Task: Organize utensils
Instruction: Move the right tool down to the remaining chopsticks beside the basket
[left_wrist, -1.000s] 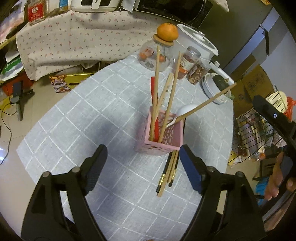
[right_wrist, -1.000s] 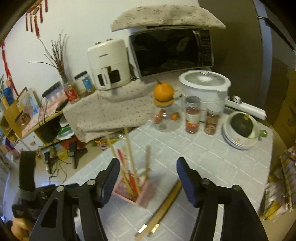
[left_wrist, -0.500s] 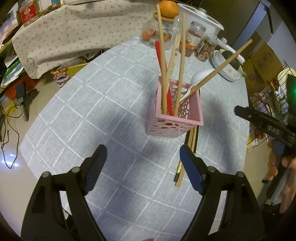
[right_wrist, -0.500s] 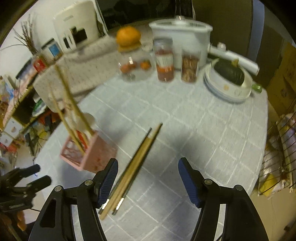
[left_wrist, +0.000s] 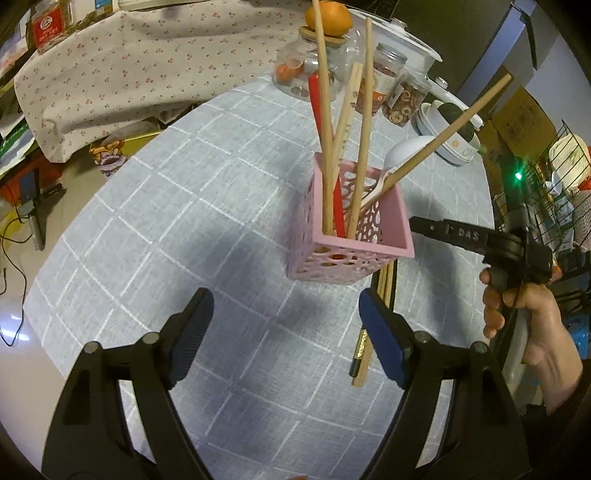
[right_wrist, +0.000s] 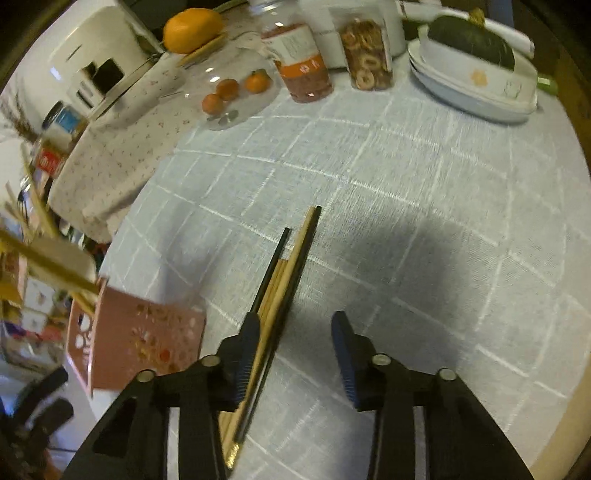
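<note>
— Down onto the table (right_wrist: 424, 192) is where the right gripper (right_wrist: 295, 354) has dropped since a second ago, and its jaws have just been closing, with the loose chopsticks (right_wrist: 284, 291) lying against the left finger, not yet pinched.

— Why is the left gripper (left_wrist: 284, 332) hovering wide apart?

— Probably waiting to steady the pink holder (left_wrist: 351, 236), which is standing just beside that bundle.

— How are the chopsticks looking?

— Thin wooden and black sticks, lying flat, side by side; others and a white spoon (left_wrist: 402, 157) are already leaning in the holder.
</note>
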